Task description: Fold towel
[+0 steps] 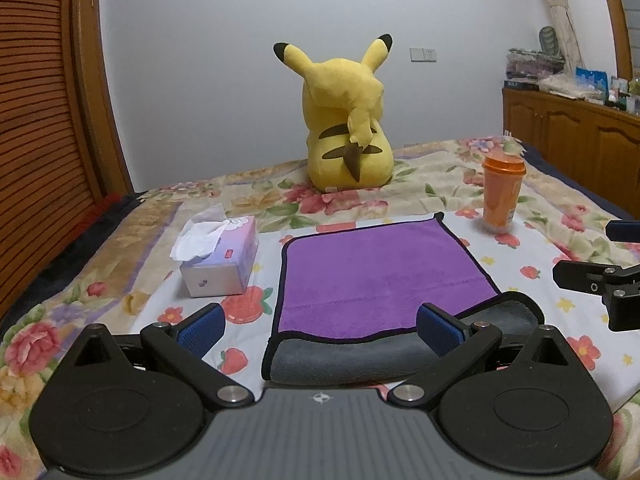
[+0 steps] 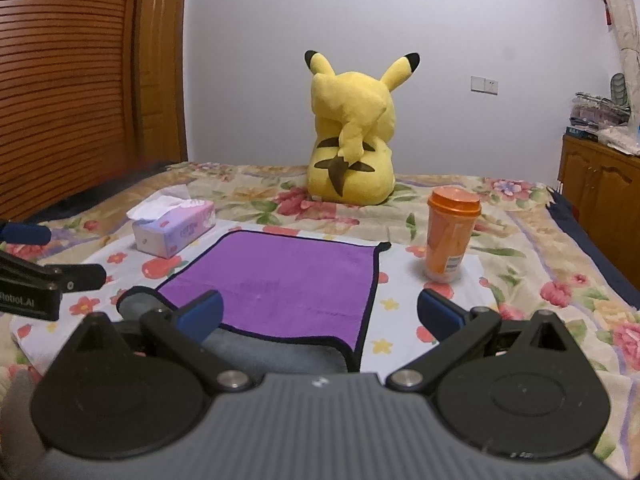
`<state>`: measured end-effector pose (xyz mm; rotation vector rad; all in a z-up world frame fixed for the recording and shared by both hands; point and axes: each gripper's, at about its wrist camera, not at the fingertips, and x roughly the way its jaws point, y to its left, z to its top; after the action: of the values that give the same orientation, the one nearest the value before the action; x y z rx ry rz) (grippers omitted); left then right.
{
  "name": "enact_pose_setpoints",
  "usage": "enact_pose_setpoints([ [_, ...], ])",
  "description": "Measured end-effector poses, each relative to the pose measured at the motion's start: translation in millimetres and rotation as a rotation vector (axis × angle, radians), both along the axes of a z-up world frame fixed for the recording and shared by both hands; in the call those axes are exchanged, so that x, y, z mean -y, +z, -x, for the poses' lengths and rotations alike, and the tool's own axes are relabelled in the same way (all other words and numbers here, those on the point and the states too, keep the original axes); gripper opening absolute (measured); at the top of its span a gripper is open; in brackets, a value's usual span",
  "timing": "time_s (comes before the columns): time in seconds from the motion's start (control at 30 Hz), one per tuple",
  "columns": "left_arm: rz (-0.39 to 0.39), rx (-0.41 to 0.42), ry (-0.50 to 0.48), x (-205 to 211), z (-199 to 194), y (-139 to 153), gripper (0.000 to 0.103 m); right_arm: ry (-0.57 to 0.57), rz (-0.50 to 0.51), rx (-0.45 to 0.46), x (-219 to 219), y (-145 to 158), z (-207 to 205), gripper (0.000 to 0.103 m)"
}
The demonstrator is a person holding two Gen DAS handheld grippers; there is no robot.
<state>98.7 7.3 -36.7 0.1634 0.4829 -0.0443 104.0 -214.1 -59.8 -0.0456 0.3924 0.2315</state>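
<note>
Purple black-edged microfibre towel (image 1: 384,276) lies flat, near edge seemingly turned grey-side-up — left gripper (image 1: 320,330) and right gripper (image 2: 320,316) both spread wide, empty.

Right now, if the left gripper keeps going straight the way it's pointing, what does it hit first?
Most likely the towel: the open left gripper points over its grey near fold, toward the purple side. Beyond sits the yellow plush; height is unclear.

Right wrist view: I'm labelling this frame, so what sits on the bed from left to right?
Tissue box → purple towel → yellow plush toy → orange cup.
</note>
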Motion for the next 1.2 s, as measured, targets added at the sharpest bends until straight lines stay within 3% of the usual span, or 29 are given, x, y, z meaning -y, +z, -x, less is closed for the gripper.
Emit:
enact_pose_setpoints([
  [0.5, -0.025, -0.071, -0.002, -21, -48, -19, 0.103, 0.041, 0.015, -0.105, -4, -20, -38, 0.103],
  [1.2, 0.024, -0.214, 0.011, -57, -105, -49, 0.103, 0.055, 0.024, -0.244, -2, -48, -84, 0.102],
])
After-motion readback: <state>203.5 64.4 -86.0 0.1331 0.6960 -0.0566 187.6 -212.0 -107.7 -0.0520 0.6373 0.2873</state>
